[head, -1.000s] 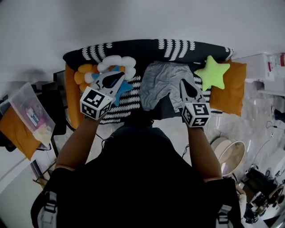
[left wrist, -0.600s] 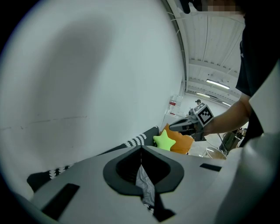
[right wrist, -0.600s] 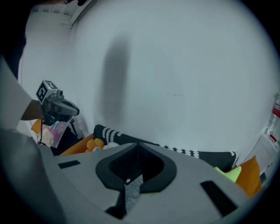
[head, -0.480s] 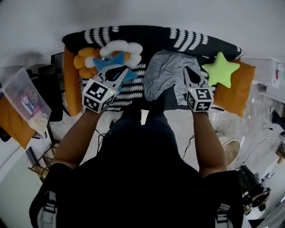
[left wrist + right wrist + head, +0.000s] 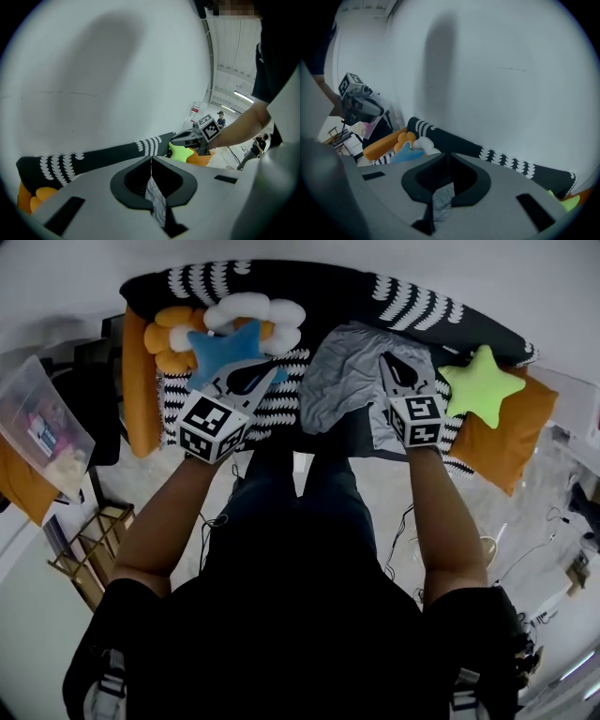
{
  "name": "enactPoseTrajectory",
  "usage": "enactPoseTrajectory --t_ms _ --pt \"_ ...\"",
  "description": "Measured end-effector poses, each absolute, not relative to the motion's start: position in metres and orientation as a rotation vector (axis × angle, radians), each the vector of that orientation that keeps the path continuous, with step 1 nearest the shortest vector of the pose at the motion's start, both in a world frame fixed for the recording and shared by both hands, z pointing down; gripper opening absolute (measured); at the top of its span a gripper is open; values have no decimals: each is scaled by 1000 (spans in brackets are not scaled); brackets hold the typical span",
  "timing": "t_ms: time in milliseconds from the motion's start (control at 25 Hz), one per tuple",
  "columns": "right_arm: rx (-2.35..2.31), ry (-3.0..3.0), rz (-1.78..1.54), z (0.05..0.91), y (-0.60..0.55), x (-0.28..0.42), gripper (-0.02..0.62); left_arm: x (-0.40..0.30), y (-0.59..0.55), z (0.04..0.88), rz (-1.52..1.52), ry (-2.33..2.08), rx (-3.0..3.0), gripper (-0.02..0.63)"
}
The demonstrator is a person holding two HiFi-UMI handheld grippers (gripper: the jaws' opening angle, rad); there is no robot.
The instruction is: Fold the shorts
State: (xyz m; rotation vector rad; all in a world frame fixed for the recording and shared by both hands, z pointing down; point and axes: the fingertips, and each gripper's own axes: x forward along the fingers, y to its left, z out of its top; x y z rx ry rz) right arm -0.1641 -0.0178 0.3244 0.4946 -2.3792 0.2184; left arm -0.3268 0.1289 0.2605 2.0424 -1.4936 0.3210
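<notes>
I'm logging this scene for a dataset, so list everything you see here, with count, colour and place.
blanket: 1, black and white, under the pillows
cushions: 2, orange, one at each end
flower pillows: 2, orange and white, far left
star pillows: 2, blue left, green right
shorts: 1, grey, on the blanket, centre right
plastic bin: 1, clear, left edge
left gripper: 1, white and black, shut, by the blue star
right gripper: 1, white and black, above the shorts, jaws just opening slightly, nothing between them
arms: 2, bare, holding the grippers
</notes>
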Motion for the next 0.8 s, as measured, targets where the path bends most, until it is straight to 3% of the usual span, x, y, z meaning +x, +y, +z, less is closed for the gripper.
enactPoseTrajectory --t_ms 400,800 --pt "166 -2268 90 429 -29 -175 72 -304 130 349 277 -1510 1845 25" --pt "-46 -2188 22 513 -29 -185 95 -275 140 462 288 -1472 1654 102"
